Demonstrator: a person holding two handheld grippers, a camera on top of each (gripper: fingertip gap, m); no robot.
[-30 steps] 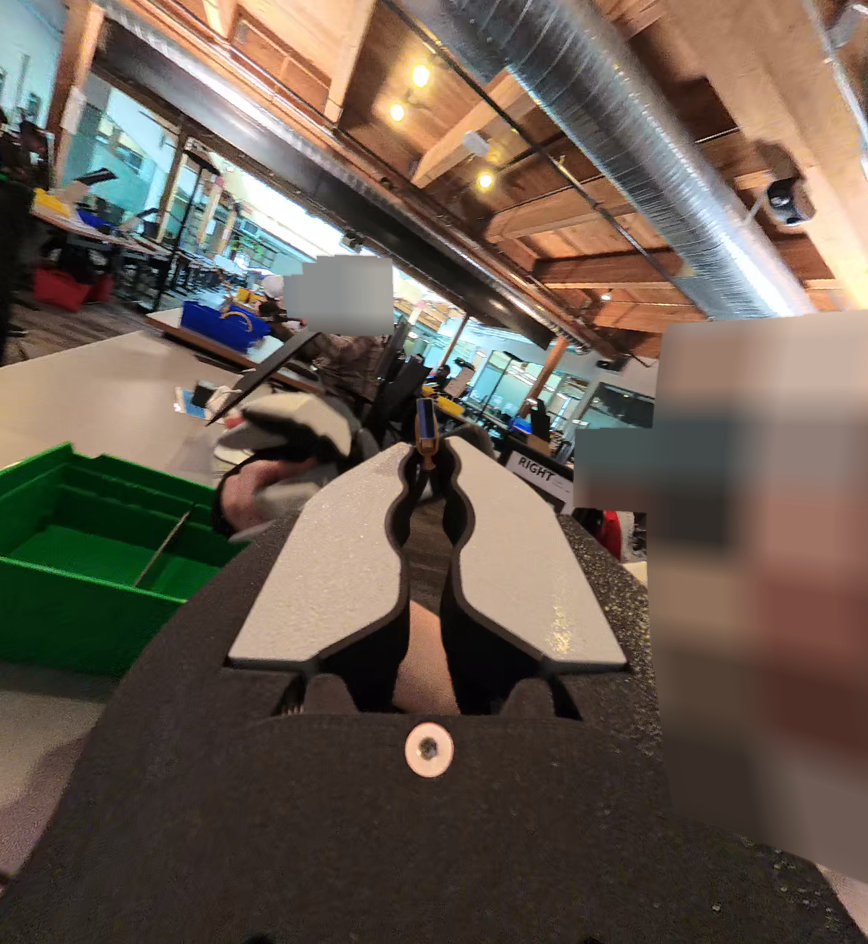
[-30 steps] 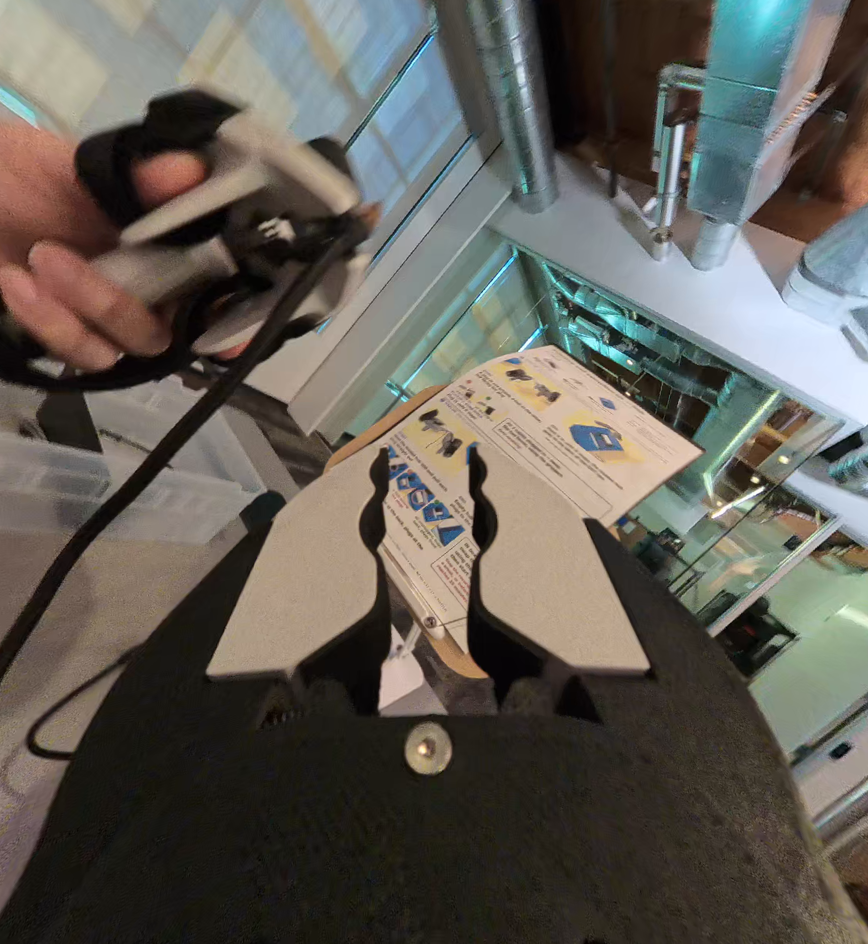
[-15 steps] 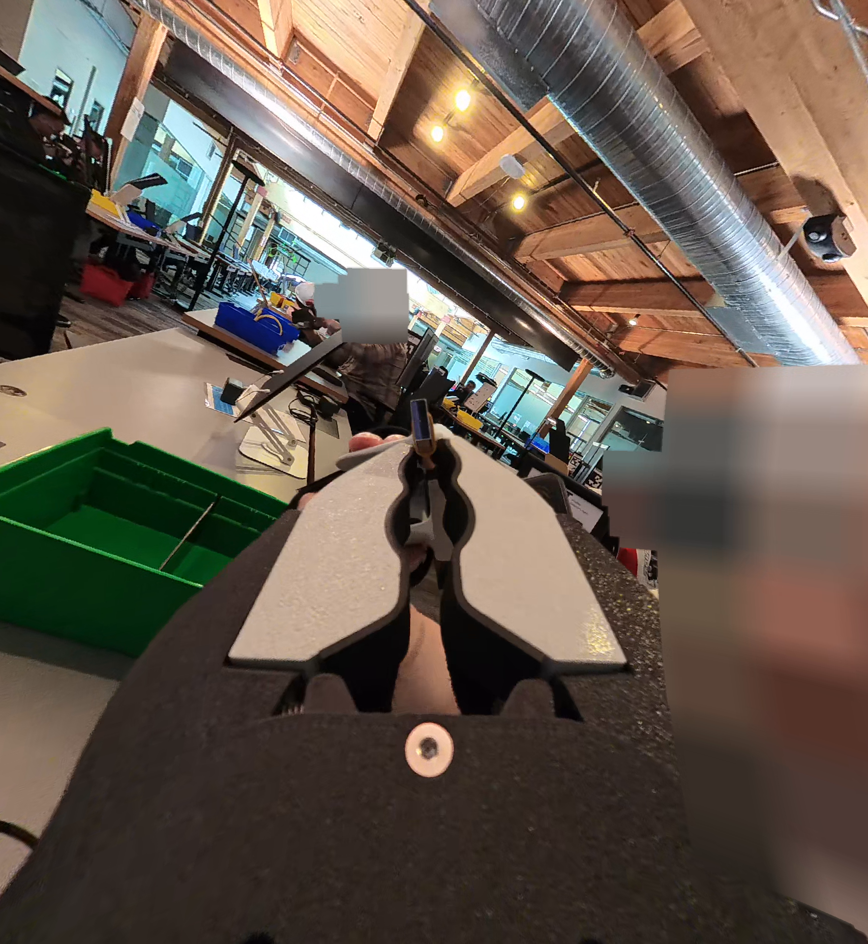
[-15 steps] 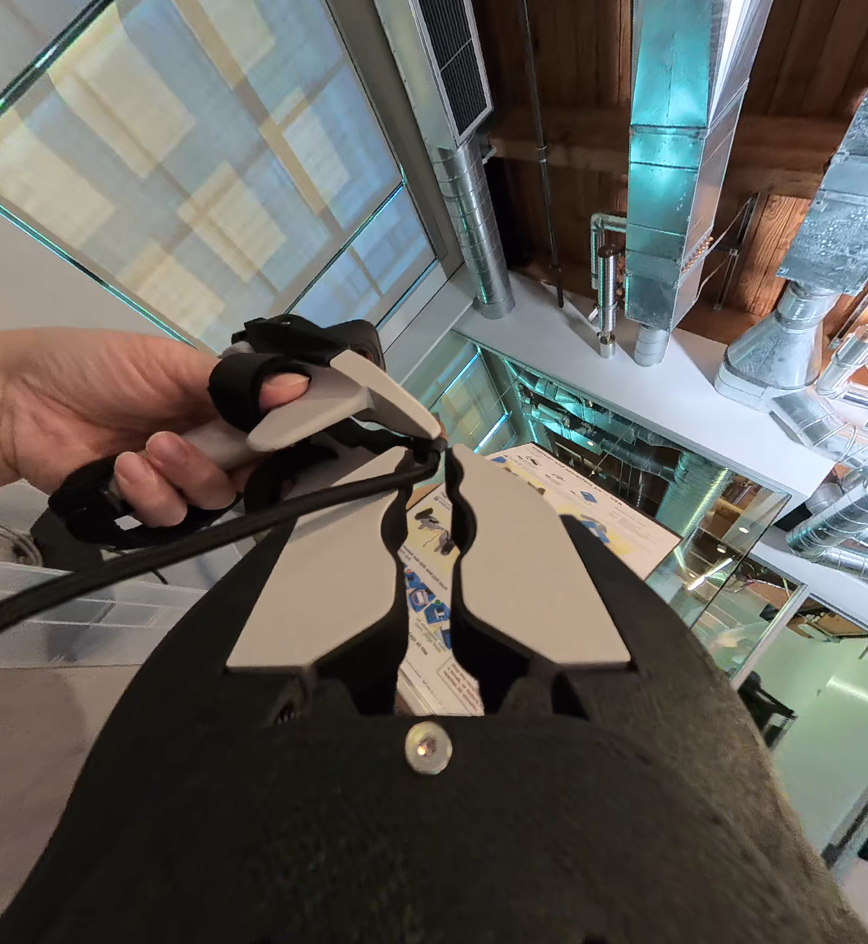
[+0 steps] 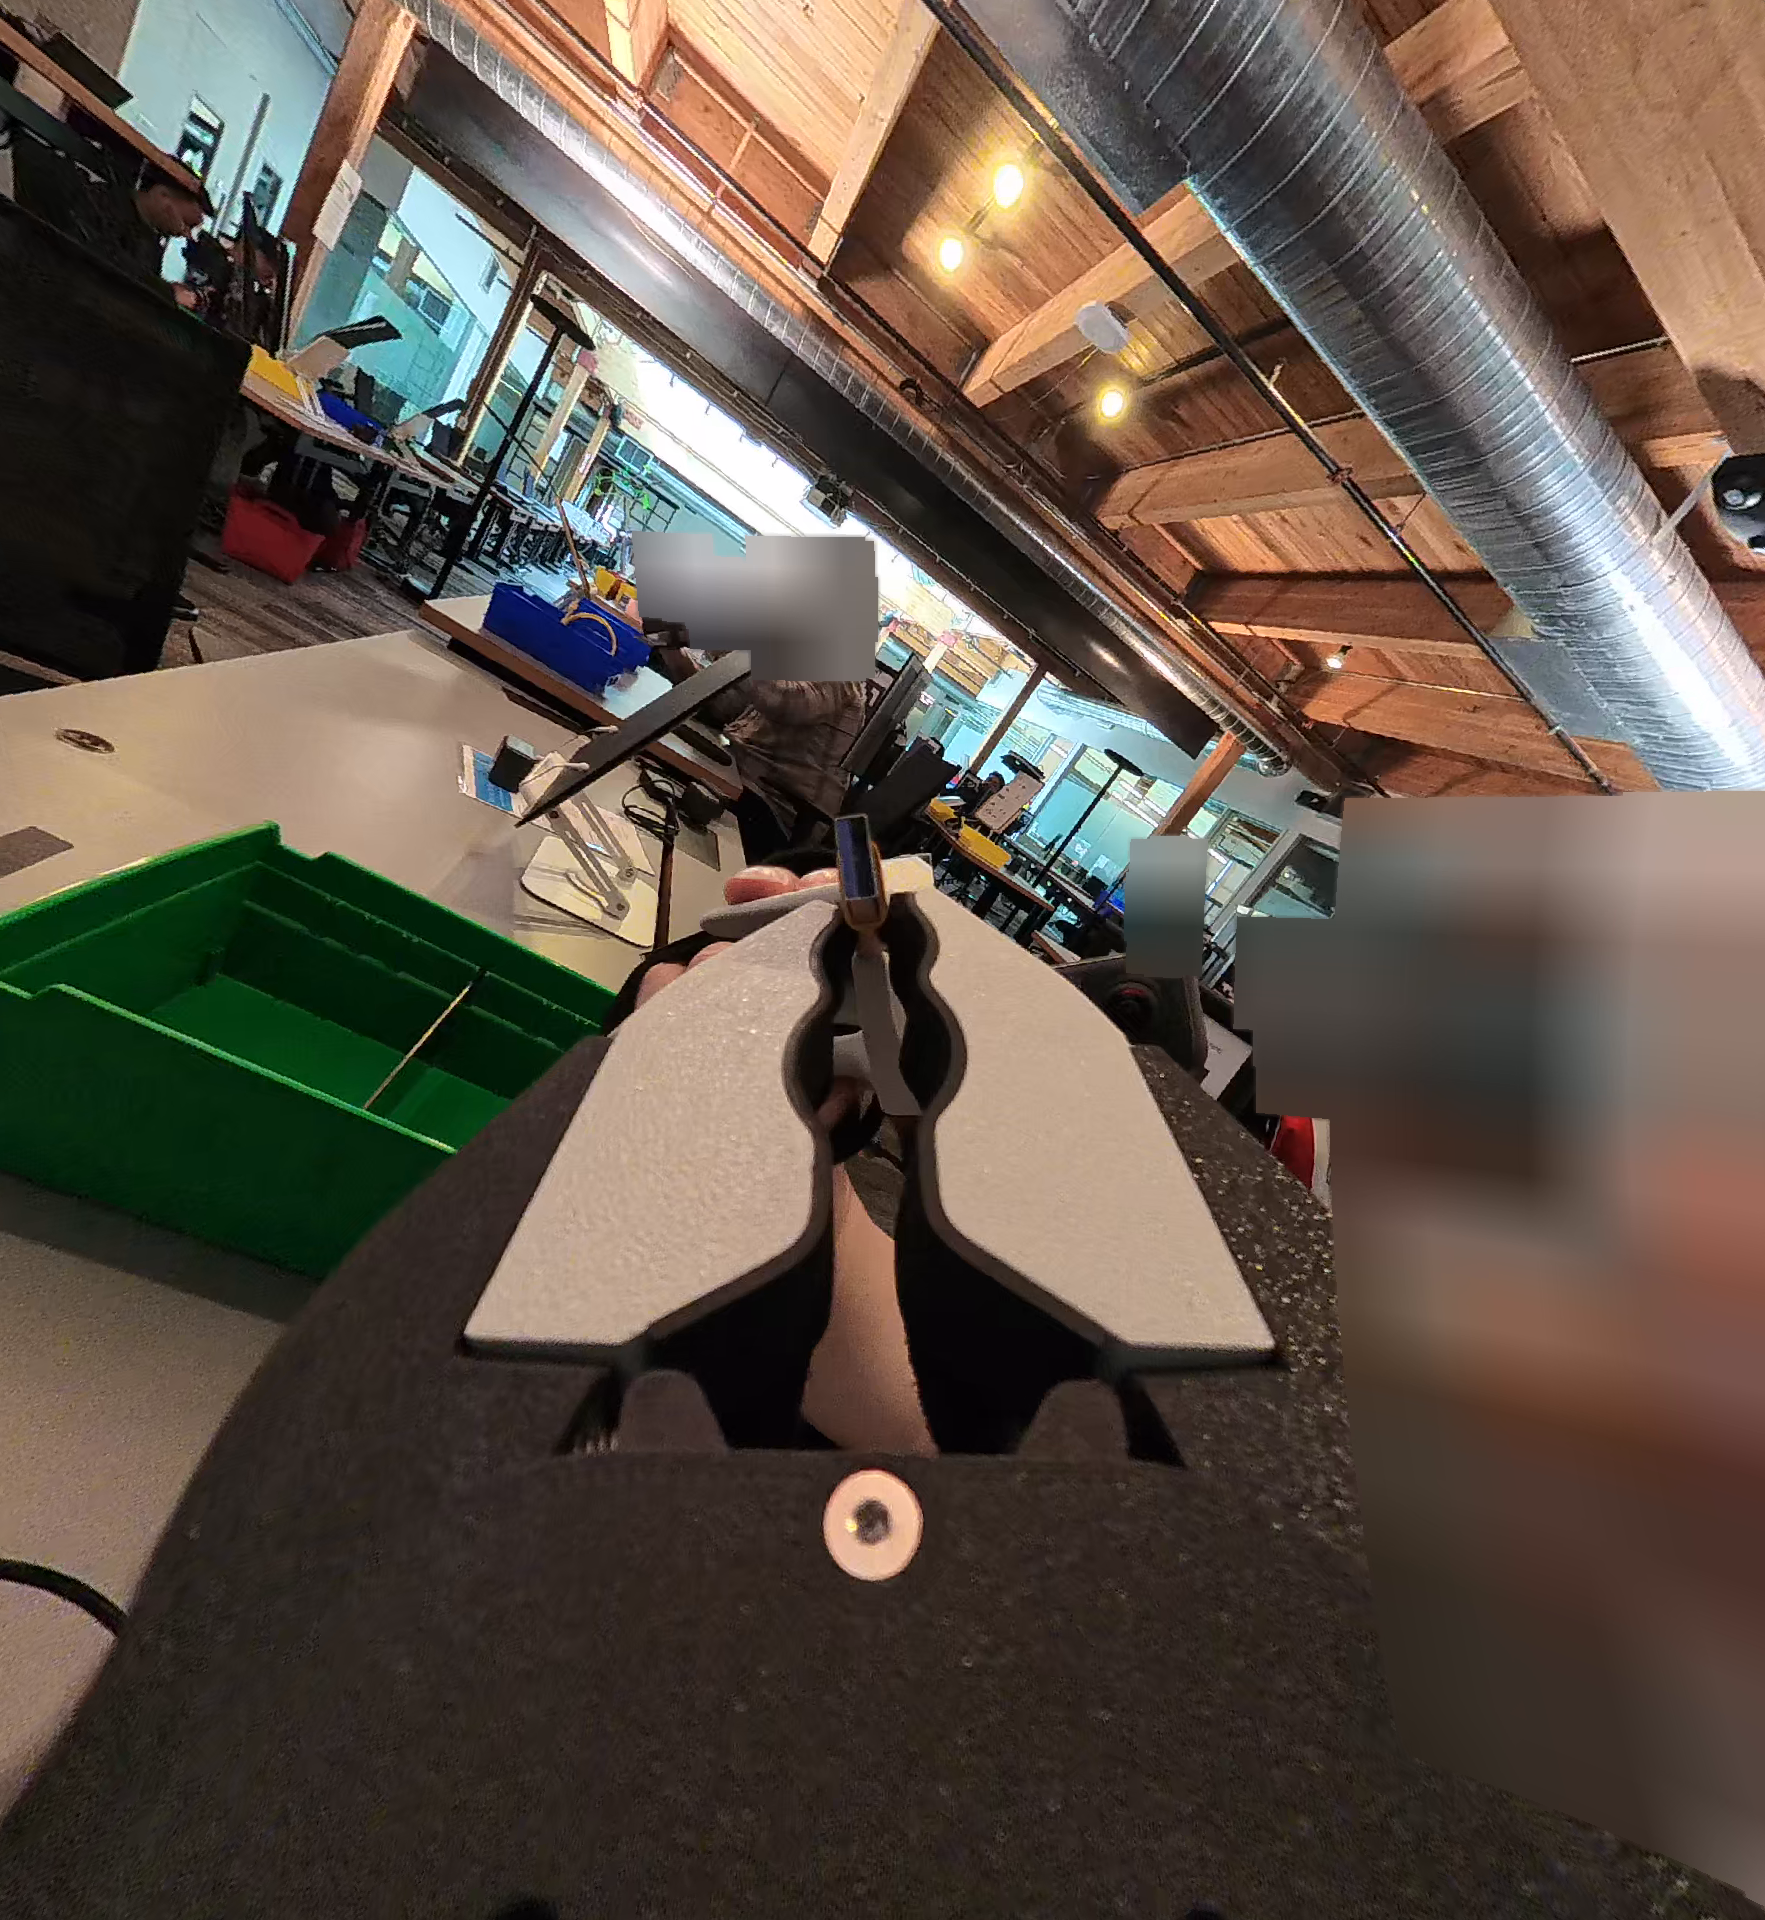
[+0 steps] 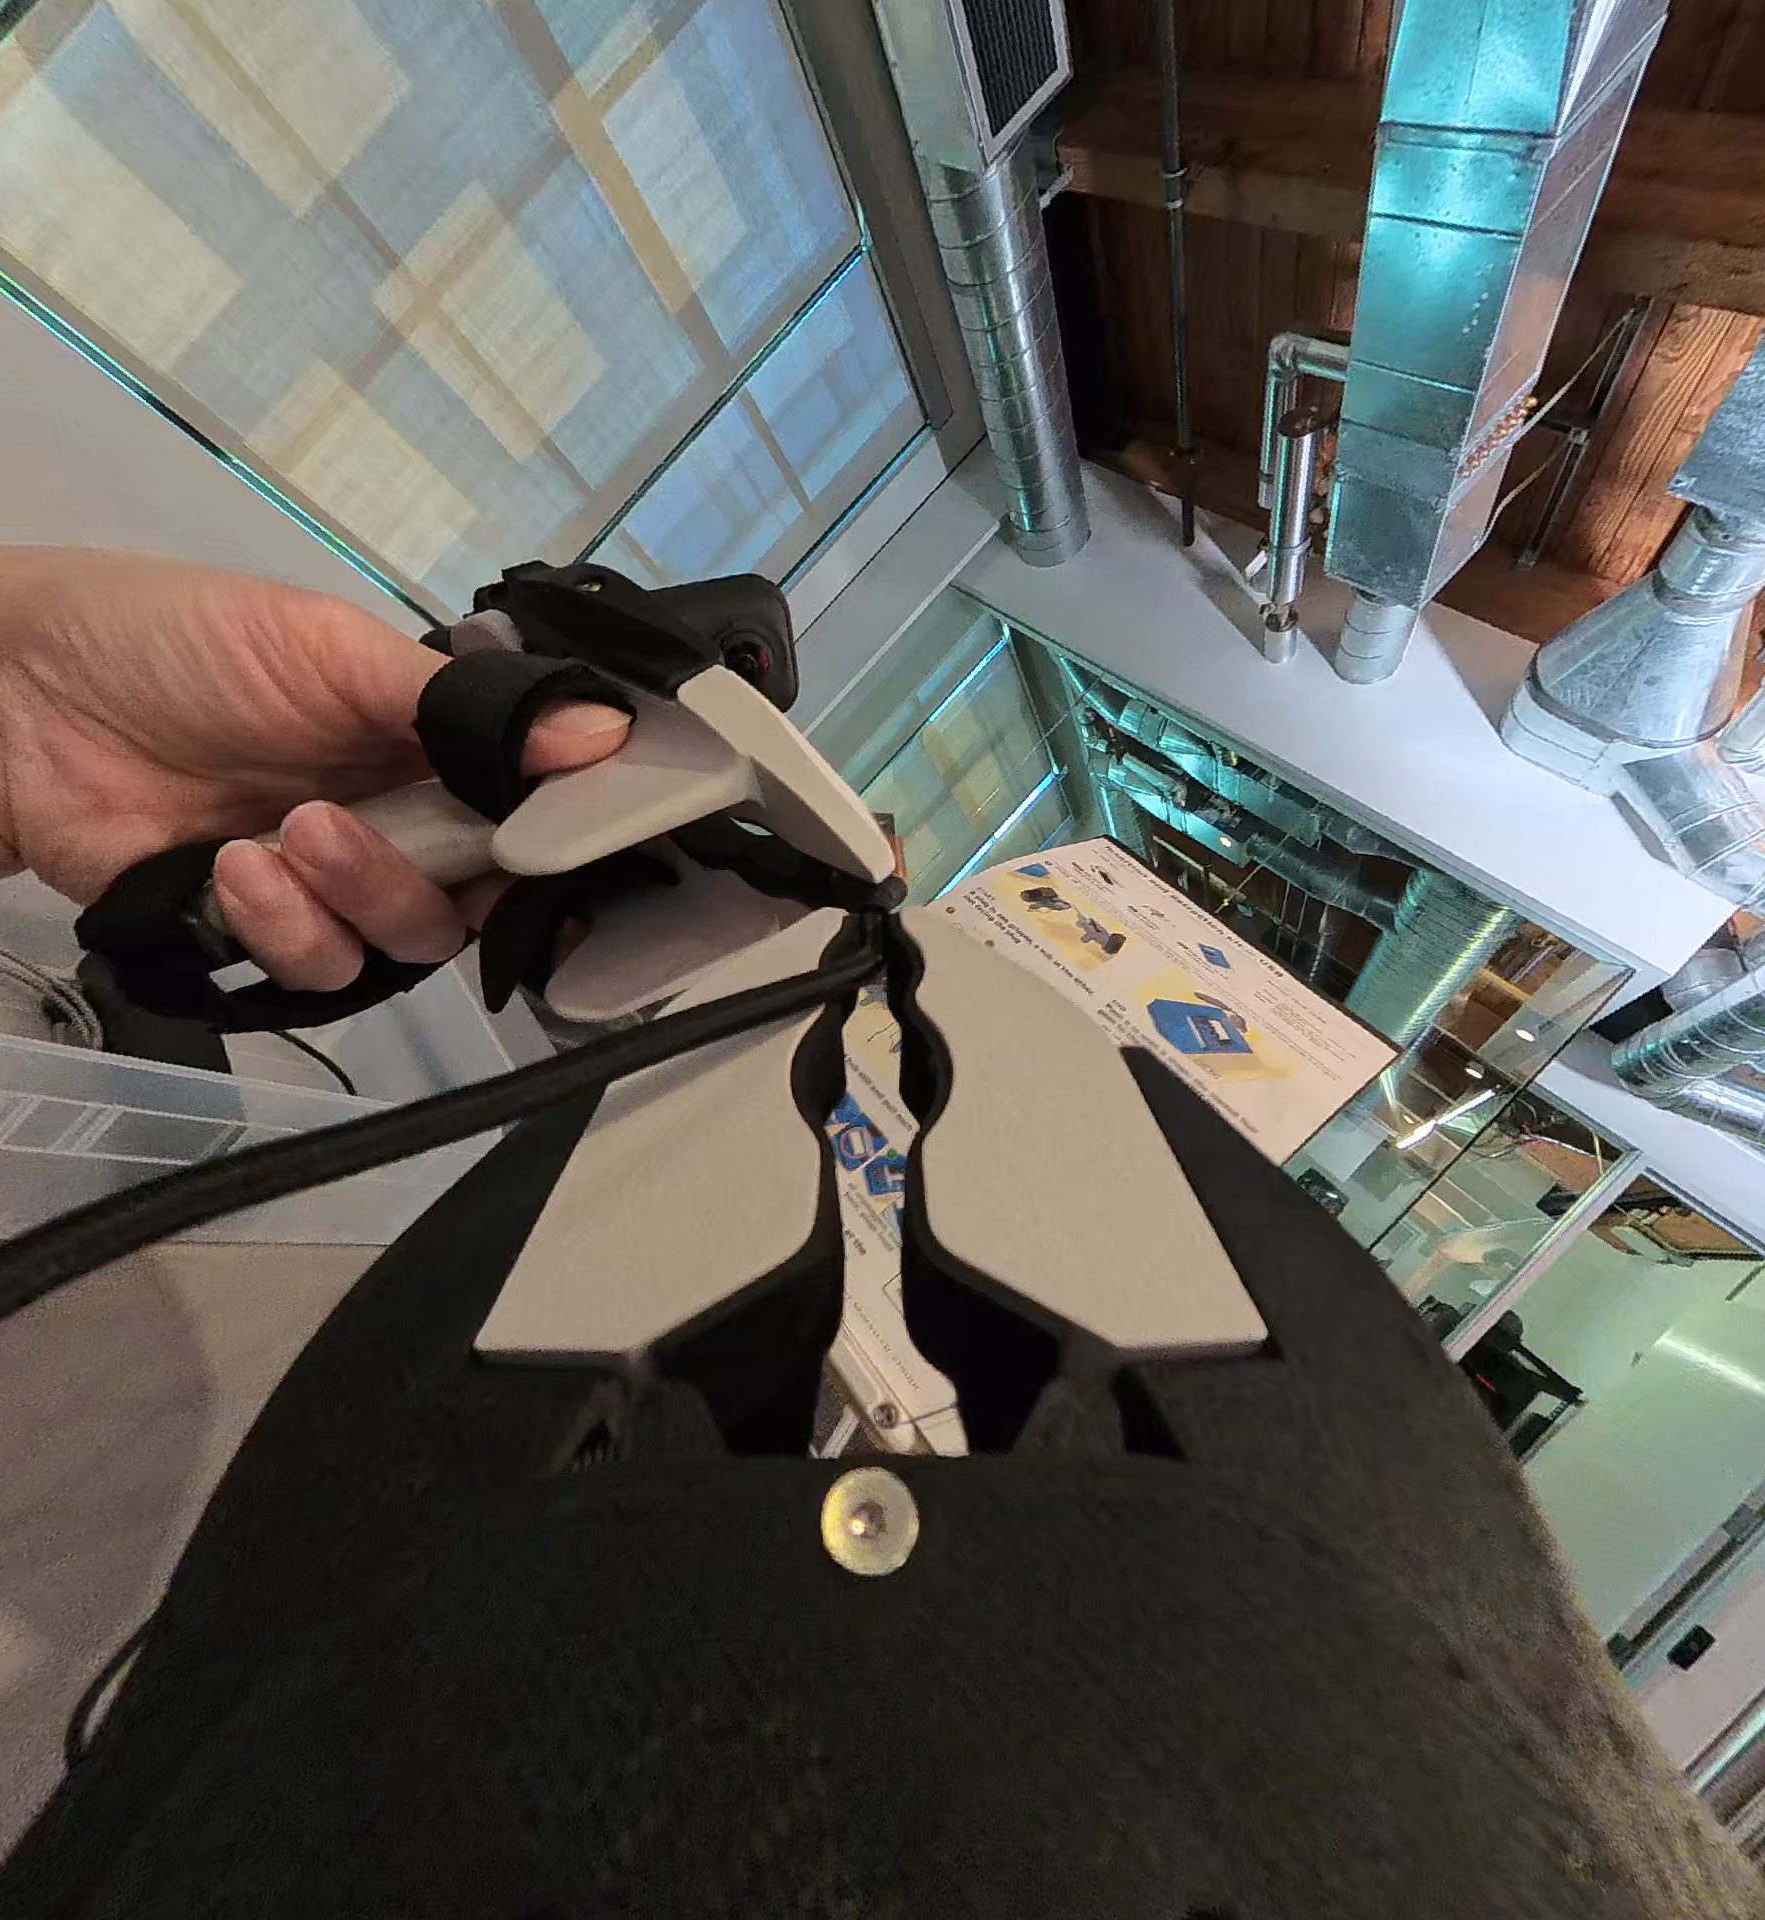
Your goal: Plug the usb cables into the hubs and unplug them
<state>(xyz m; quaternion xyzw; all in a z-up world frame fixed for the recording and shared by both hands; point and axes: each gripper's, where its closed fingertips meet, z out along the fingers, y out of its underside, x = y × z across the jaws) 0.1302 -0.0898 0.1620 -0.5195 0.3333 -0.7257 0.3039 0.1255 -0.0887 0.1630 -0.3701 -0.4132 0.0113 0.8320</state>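
Left wrist view: the left tool [image 5: 865, 914] pinches one USB plug [image 5: 856, 860] at its tips, metal end jutting up into open air above the surface [image 5: 234, 717]; one green tray [image 5: 130, 1049] sits to the left, near the edge.

Right wrist view: the right tool [image 6: 886, 925] is pressed together on one black cable [image 6: 421, 1122] at its tips, touching the left tool's tips; one hand [image 6: 161, 727] grips that tool.

I am in a big open workshop-like lab: exposed wooden ceiling beams [image 5: 1262, 478], silver ventilation ducts [image 5: 1460, 343], glass partition walls [image 6: 421, 270], long grey worktables [image 5: 265, 717] with a green parts tray [image 5: 161, 1122], blue bins [image 5: 556, 629] and other people at benches farther back
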